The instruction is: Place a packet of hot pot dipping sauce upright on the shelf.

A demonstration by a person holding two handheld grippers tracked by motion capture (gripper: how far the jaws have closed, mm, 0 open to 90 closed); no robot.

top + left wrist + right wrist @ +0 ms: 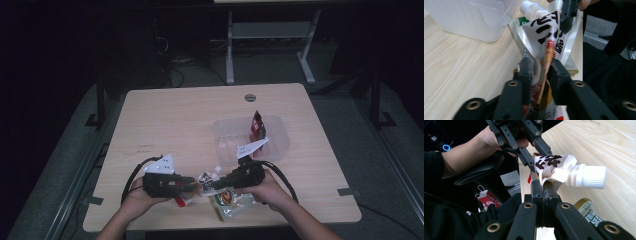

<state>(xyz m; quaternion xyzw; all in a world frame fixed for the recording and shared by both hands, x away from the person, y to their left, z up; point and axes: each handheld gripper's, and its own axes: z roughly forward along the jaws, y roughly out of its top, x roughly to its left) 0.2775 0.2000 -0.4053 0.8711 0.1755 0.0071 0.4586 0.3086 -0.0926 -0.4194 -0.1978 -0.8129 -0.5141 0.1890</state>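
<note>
Holding spouted pouch (206, 179) lower centre of high view. My left gripper (539, 67) pinching bottom edge, right gripper (542, 187) pinching by white cap (586, 176). Guessing I'm stretching it flat for clear bin (280, 142) upper right.

The left hand-held gripper (540, 72) pinches a white spouted pouch (546, 32) beside a clear container (474, 20).

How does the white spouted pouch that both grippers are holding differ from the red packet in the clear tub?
The spouted pouch is white with dark lettering; the red packet is red and black. The pouch is pinched off the table between the left hand-held gripper and right hand-held gripper; the packet stands untouched inside the clear tub. Both are soft packages.
</note>
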